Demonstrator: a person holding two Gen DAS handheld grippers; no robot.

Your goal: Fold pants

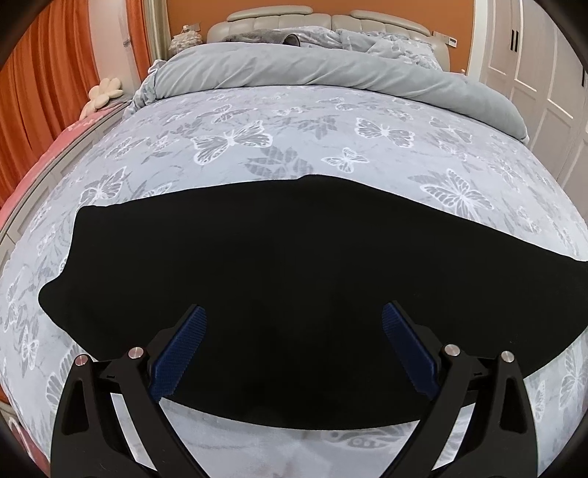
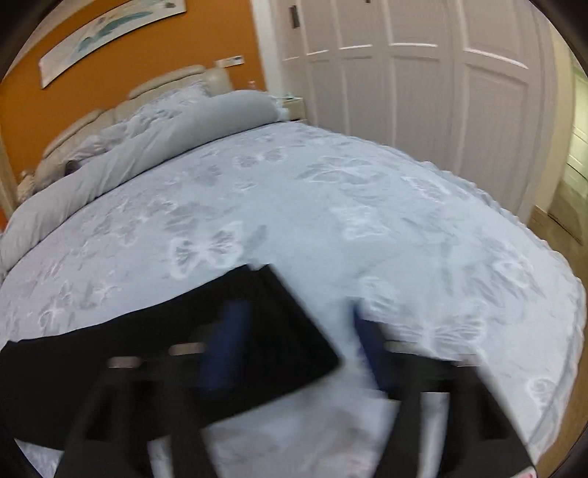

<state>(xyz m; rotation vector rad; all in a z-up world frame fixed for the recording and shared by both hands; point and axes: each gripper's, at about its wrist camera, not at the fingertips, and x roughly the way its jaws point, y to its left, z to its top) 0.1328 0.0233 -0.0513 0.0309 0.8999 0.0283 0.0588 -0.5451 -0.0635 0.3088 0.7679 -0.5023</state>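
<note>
Black pants (image 1: 286,264) lie flat across the near part of a bed with a pale blue butterfly cover (image 1: 257,139). My left gripper (image 1: 294,323) is open and empty above the pants' near edge, blue pads (image 1: 183,349) wide apart. In the blurred right wrist view the pants' end (image 2: 279,331) lies at lower left. My right gripper (image 2: 297,323) is open over that end's right edge, its left pad (image 2: 224,349) above the cloth and its right pad above the cover (image 2: 330,184).
A rolled grey duvet (image 1: 294,66) and a padded headboard (image 1: 323,18) lie at the far end. Orange curtains (image 1: 40,92) hang left. White wardrobe doors (image 2: 422,92) stand right of the bed. A small nightstand (image 2: 294,106) sits by the headboard.
</note>
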